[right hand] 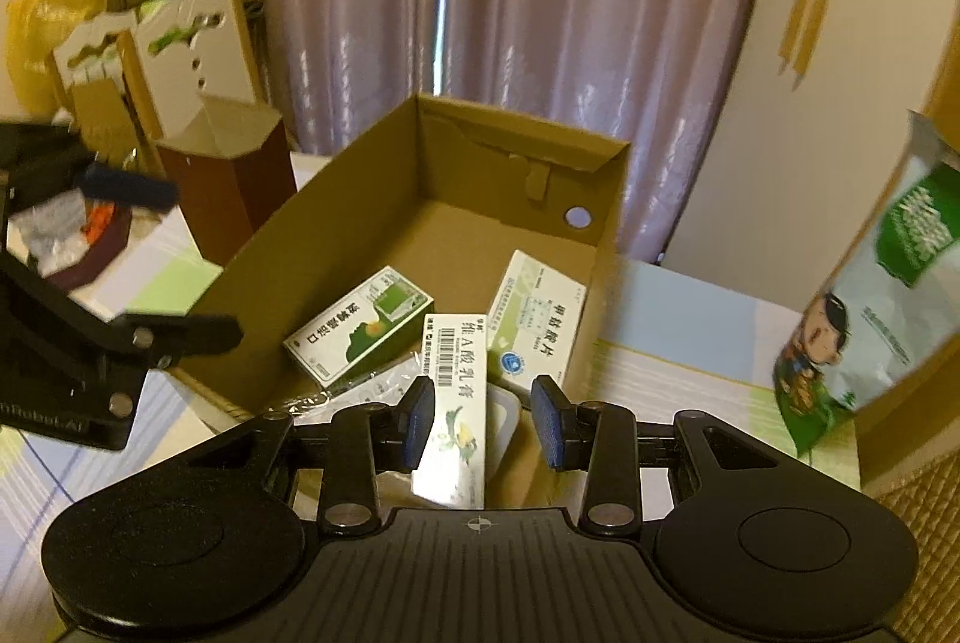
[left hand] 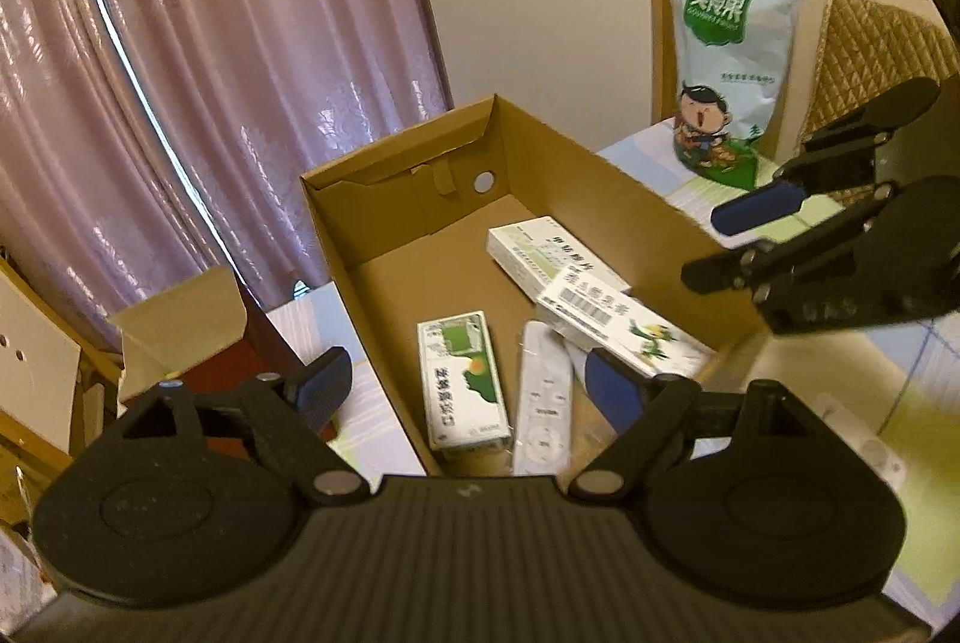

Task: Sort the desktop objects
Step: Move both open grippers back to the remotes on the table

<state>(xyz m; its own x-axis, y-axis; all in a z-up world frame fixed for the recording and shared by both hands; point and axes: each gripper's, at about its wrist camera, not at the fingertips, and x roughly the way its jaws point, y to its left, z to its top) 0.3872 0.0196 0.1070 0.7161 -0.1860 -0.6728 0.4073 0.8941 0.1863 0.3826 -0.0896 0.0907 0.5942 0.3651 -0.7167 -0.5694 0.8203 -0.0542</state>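
In the left wrist view, pink curtains (left hand: pixel 198 60) fill the upper left of the frame, and a small open carton (left hand: pixel 180 328) stands at lower left. The left gripper (left hand: pixel 465 385) sits at the bottom of the frame with its jaws spread wide and nothing between them, one blue pad outside the left wall of the cardboard box (left hand: pixel 372 223) and the other over the box's contents. The box stands open on the bench (left hand: pixel 654 163) at the centre of the frame. On its floor, from left to right, lie a green-and-white medicine box (left hand: pixel 465 382), a white remote control (left hand: pixel 543 403), a long white box with a barcode (left hand: pixel 618 322) and, behind that and partly under it, another white medicine box (left hand: pixel 540 250). At right of centre the right gripper (left hand: pixel 729 244) reaches in from the right edge above the box's rim; it is seen side-on here. In the upper right of the frame a green-and-white snack bag (left hand: pixel 729 60) stands upright on the bench beyond the box.

In the right wrist view the right gripper's blue pads (right hand: pixel 420 424) stand apart, open, clear of the barcode box lying below them.
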